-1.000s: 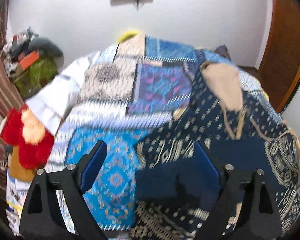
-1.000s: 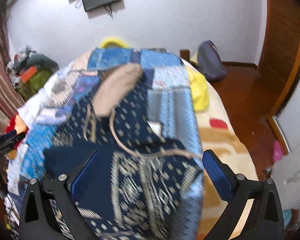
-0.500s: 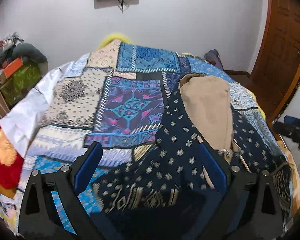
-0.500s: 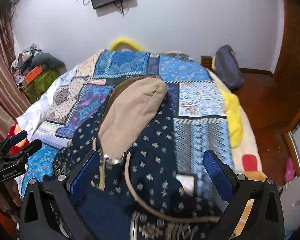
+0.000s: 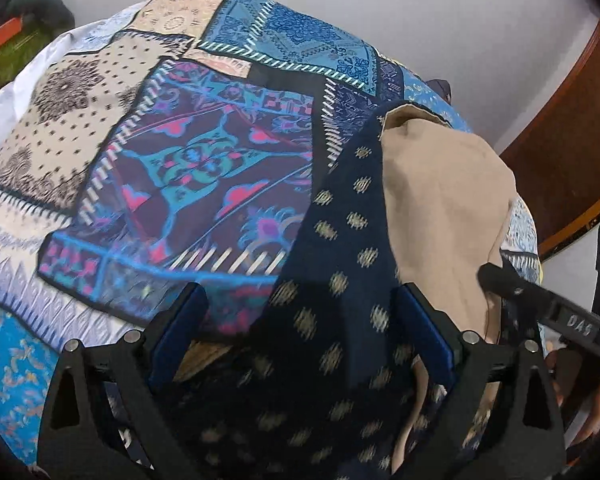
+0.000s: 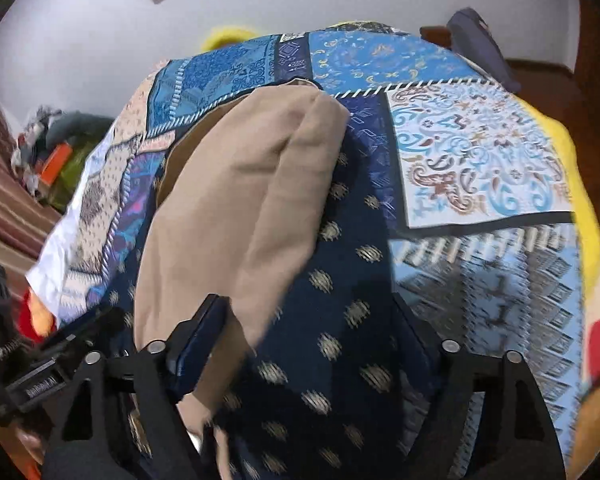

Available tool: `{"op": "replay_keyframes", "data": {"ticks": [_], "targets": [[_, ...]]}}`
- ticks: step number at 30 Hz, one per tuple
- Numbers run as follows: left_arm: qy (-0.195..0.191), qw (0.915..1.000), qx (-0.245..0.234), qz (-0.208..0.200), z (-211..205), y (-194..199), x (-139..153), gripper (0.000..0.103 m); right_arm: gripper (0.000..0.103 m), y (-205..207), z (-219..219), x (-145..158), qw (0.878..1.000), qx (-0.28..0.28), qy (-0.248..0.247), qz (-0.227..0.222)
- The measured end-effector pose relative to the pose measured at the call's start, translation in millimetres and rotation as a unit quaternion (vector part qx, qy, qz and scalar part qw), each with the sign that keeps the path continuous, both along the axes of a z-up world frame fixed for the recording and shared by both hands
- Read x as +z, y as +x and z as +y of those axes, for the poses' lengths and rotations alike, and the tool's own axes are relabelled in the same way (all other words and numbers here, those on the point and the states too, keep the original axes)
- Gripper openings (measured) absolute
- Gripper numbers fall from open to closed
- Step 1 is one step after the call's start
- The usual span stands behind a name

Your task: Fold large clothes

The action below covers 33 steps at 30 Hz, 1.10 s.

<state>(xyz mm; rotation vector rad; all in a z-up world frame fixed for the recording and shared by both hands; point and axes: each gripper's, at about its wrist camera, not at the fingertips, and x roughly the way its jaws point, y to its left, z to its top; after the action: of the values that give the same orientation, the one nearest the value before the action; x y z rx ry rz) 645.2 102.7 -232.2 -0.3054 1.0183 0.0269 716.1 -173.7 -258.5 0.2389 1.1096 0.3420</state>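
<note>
A navy hoodie with small pale motifs (image 5: 336, 280) lies on the patchwork bedspread (image 5: 204, 168), its tan-lined hood (image 5: 440, 208) spread toward the far end. My left gripper (image 5: 300, 332) is open, jaws wide over the hoodie's left side. My right gripper (image 6: 312, 344) is open over the hoodie (image 6: 340, 272), its left finger beside the tan hood (image 6: 252, 188). The right gripper's arm shows at the right of the left wrist view (image 5: 540, 304). Neither gripper holds cloth.
The bedspread (image 6: 480, 152) covers the whole bed. A pile of clothes and boxes (image 6: 56, 144) sits at the far left by the wall. A dark bag (image 6: 476, 40) and wooden floor lie at the right. A wooden door (image 5: 572, 120) stands at the right.
Both grippers have moved forward up the hoodie, from its patterned lower body toward the hood, and dropped closer to the cloth. Both stay open.
</note>
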Motion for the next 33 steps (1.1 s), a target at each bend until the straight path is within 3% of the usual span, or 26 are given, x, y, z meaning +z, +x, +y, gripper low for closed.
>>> {"op": "replay_keyframes", "data": {"ticks": [3, 5, 7, 9, 16, 20, 23, 27, 30, 33], "targets": [[0.003, 0.9998, -0.019, -0.005, -10.8, 7.0, 2.4, 0.06, 0.045, 0.7, 10.3, 0.1, 1.0, 0.008, -0.002, -0.011], [0.003, 0.9992, -0.038, -0.011, -21.9, 6.4, 8.2, 0.024, 0.024, -5.0, 16.7, 6.7, 1.0, 0.021, 0.001, -0.023], [0.034, 0.9978, -0.053, -0.018, -31.2, 2.2, 15.9, 0.007, 0.017, -12.0, 19.7, 14.0, 0.999, 0.027, 0.002, -0.031], [0.063, 0.995, -0.069, -0.035, -38.2, -9.1, 31.0, 0.005, 0.015, -23.3, 20.0, 26.0, 0.998, 0.034, 0.004, -0.046], [0.079, 0.9851, -0.122, -0.091, -37.4, -91.7, 90.7, 0.005, 0.014, -101.9, 26.2, 90.3, 0.989, 0.098, -0.007, -0.111], [0.08, 0.9816, -0.154, -0.08, -35.5, -151.8, 99.3, 0.005, 0.014, -161.4, 28.6, 111.3, 0.983, 0.134, -0.006, -0.129], [0.086, 0.9796, -0.171, -0.061, -36.9, -189.3, 85.6, 0.005, 0.014, -207.7, 28.7, 109.2, 0.981, 0.151, -0.012, -0.124], [0.087, 0.9806, -0.175, -0.012, -37.0, -213.1, 47.8, 0.005, 0.015, -251.8, 33.6, 84.8, 0.978, 0.16, -0.07, -0.116], [0.097, 0.9808, -0.168, 0.023, -37.0, -221.7, 14.8, 0.006, 0.015, -269.5, 38.3, 62.5, 0.969, 0.157, -0.15, -0.119], [0.098, 0.9819, -0.157, 0.04, -35.7, -227.5, -9.4, 0.008, 0.021, -272.3, 34.7, 43.9, 0.969, 0.157, -0.17, -0.088]]}}
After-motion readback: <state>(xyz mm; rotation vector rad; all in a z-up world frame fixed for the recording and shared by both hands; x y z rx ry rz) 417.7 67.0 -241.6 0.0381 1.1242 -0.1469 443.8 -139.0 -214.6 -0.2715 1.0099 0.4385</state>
